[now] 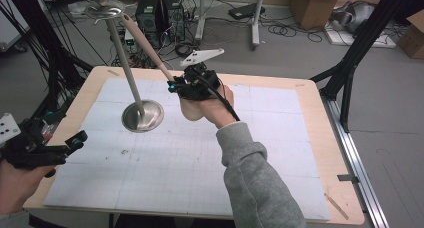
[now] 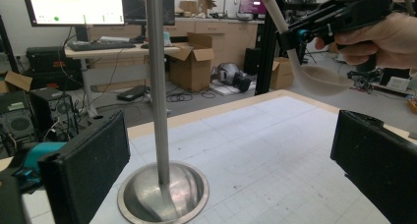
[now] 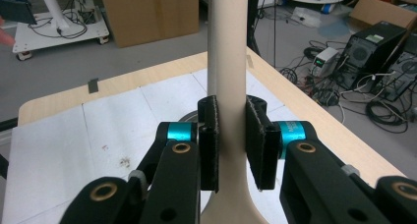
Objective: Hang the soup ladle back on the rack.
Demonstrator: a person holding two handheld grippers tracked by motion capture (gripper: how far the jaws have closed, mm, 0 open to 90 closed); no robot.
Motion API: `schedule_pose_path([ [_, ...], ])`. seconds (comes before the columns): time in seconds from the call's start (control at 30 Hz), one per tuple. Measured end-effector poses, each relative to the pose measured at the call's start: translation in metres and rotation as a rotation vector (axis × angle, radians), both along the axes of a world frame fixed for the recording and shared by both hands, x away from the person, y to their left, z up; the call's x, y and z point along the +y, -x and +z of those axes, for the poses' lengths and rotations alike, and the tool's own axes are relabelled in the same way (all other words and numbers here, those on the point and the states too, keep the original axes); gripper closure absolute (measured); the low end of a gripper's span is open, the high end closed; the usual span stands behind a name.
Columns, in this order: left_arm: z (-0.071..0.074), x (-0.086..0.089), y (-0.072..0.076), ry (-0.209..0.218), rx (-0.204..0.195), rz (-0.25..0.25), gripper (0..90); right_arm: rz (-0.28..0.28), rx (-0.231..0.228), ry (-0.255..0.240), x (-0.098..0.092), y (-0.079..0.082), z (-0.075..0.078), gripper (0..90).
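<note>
A beige ladle (image 1: 146, 42) is held above the tabletop (image 1: 320, 153) by the right hand-held gripper (image 1: 176, 84), whose two black jaws are closed on the handle near its bowl end, as is seen in the right gripper view, where the pads (image 3: 208, 143) press on both sides of the beige handle (image 3: 231, 86). The landmark taken here is the metal stand (image 1: 131, 83), a slim steel pole rising from a round dished base (image 1: 143, 116) that rests on the white gridded sheet (image 1: 200, 163) covering the tabletop. The ladle's handle slants up and towards the top of that stand, where a small metal dish (image 1: 104, 9) is carried; whether the handle tip touches it cannot be told. In the left gripper view the ladle's bowl (image 2: 319, 80) hangs just below the right hand-held gripper (image 2: 300, 35), to the right of the pole (image 2: 158, 86) and clear of the sheet. The left hand-held gripper (image 1: 75, 144) is kept at the tabletop's near left edge, well apart from the stand's base; its jaws stand wide apart with nothing between the pads (image 2: 88, 170).
</note>
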State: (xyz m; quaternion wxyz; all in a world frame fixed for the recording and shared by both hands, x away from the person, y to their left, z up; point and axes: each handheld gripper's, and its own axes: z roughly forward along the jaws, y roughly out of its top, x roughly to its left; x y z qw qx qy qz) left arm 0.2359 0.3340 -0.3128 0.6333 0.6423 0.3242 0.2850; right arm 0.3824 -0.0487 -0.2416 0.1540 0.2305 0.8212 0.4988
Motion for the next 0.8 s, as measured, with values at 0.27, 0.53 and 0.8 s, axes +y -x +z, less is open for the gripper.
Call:
schedule_pose_path([
  [0.27,0.002,0.003,0.003,0.009,-0.008,0.007,1.9,0.0,0.012,0.016,0.011,-0.006,-0.005,77.4],
  [0.53,0.003,0.006,0.006,0.011,-0.012,0.013,1.9,-0.004,0.027,0.025,0.022,-0.012,-0.011,77.4],
  [0.8,0.004,0.008,0.008,0.014,-0.014,0.017,1.9,0.0,0.037,0.032,0.034,-0.021,-0.017,77.4],
])
